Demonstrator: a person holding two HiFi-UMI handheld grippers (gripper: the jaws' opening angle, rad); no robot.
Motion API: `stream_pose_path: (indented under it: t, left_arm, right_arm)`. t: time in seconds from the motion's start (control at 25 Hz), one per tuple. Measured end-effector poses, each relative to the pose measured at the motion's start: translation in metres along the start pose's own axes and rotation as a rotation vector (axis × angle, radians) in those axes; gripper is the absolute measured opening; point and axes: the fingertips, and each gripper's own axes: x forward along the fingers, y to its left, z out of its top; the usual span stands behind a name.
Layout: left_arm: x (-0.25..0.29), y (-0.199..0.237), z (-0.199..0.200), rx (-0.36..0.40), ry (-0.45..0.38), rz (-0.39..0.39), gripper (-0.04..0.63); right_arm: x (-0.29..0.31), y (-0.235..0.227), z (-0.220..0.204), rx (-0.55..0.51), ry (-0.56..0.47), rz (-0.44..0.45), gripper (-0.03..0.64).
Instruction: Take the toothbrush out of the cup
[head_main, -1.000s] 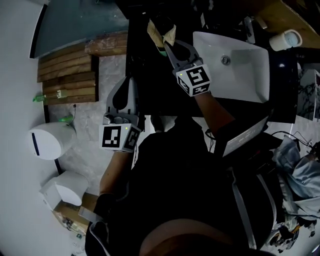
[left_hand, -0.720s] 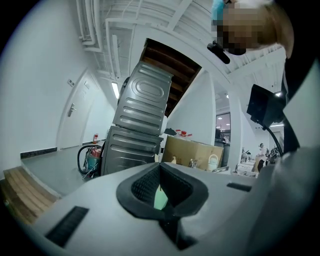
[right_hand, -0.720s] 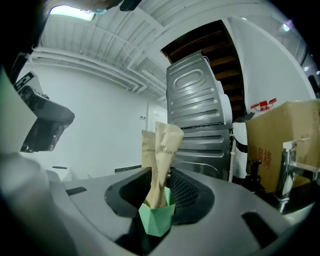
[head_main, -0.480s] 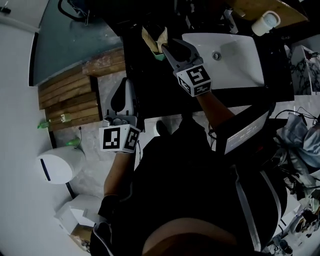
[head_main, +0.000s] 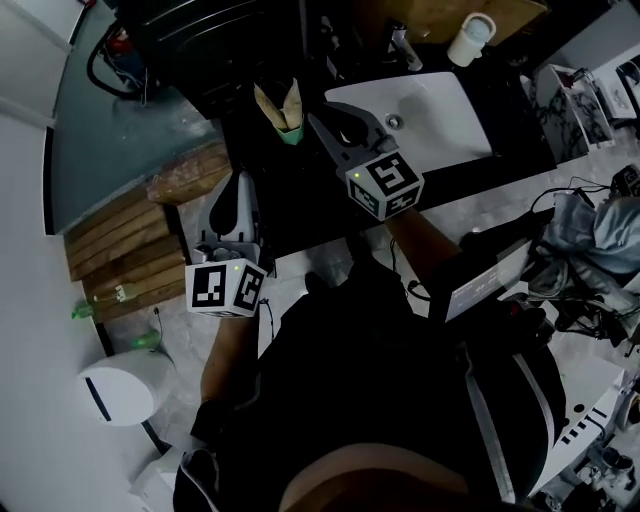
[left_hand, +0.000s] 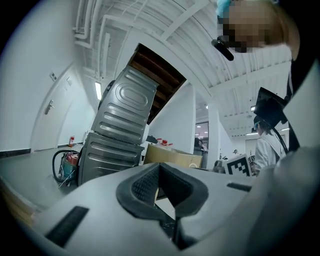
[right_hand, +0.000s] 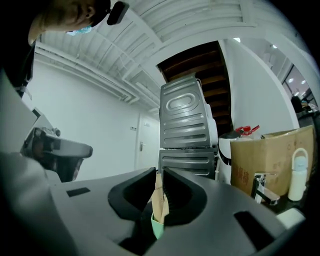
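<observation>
Beside the sink (head_main: 445, 100), right gripper (right_hand: 159, 176) clamps the toothbrush (right_hand: 160, 202).

The sink (head_main: 440, 105) is set in the counter (head_main: 300, 205), with the faucet (head_main: 405, 45) behind the basin and a bottle (head_main: 470, 38) just right of the faucet. The right gripper (head_main: 316, 122) is over the counter left of the sink, the toothbrush (head_main: 280, 108) between its jaws and jutting past them. The left gripper (head_main: 237, 180) is further left and nearer the person. Wooden slats (head_main: 120, 250) lie on the floor left of the counter.
</observation>
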Motion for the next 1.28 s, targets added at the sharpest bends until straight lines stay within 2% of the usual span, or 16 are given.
stream_pose_path:
  t: [0.4,0.72,0.96,1.28]
  left_arm:
    - [0.008,-0.016,0.007,0.023,0.002,-0.109,0.005]
    - [0.001,-0.034,0.014,0.043,-0.025,-0.157,0.005]
    - [-0.002,-0.055,0.023,0.073,-0.035,-0.166,0.005]
    - [0.004,-0.081,0.028,0.077,-0.041,-0.13,0.005]
  right_arm:
    - [-0.052,0.016,0.031,-0.004,0.016,-0.068,0.039]
    - [-0.093,0.026,0.05,-0.021,-0.002,-0.128,0.028]
    - [-0.116,0.023,0.059,-0.005,-0.013,-0.141,0.023]
    - [-0.139,0.01,0.06,0.007,-0.006,-0.106,0.021]
